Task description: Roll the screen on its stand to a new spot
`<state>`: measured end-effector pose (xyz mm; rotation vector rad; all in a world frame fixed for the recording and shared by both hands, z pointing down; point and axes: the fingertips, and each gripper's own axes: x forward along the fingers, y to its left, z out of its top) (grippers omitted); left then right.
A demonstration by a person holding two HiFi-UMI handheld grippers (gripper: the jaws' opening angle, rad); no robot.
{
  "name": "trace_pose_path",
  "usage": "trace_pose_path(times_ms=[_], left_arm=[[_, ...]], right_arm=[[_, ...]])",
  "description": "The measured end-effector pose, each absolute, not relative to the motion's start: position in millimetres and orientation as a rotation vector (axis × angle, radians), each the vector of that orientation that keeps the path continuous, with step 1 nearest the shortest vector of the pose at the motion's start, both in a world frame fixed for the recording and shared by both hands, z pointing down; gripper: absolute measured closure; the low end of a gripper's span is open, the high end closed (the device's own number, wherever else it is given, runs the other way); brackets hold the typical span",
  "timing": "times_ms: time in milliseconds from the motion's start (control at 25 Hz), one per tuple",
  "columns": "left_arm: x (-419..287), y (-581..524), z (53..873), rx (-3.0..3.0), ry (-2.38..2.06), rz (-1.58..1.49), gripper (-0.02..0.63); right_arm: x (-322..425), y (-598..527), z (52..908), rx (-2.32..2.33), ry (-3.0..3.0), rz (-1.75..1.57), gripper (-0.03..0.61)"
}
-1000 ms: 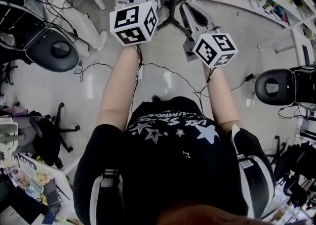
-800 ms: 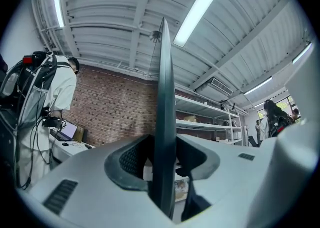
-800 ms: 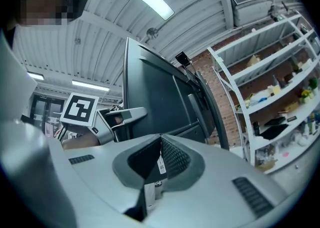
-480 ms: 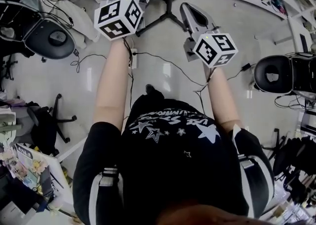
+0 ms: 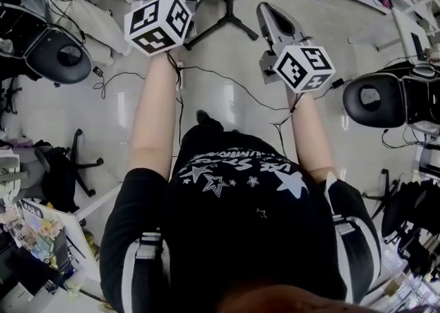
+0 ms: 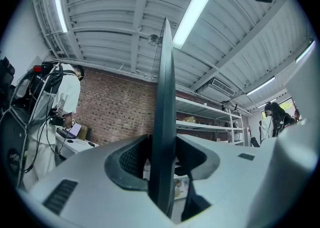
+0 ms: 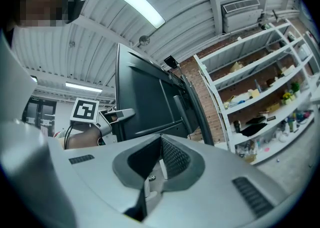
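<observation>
Left gripper view shows left gripper (image 6: 162,168) clamped on screen (image 6: 164,96) edge; right gripper (image 7: 159,161) closed.

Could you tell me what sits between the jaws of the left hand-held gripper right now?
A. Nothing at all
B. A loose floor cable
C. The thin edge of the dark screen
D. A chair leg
C: in the left gripper view, the left hand-held gripper has both jaws closed against the edge of the screen, which rises upright between them.
</observation>
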<state>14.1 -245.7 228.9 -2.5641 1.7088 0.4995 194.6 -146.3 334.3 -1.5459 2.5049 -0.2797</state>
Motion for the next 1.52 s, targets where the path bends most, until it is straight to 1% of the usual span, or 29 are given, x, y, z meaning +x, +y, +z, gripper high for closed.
trace_pose_path(times_ms=[520,1200,1520], left_arm=[[25.5,-203.8,227.7,-2.565,1.668,0.518,0.423],[34.1,-201.7,230.9,-2.552,1.711,0.473,0.422],[18.7,-166.6,249.6,-2.419,1.819,0.539,0.417]], right_arm=[[196.3,-115.9,336.0,-1.548,2.514,-0.266,0.571],[219.4,-96.3,330.3,-1.527,2.494,-0.257,0.571],[216.9,-80.0,346.2,-1.463,2.546,-0.283,0.571]])
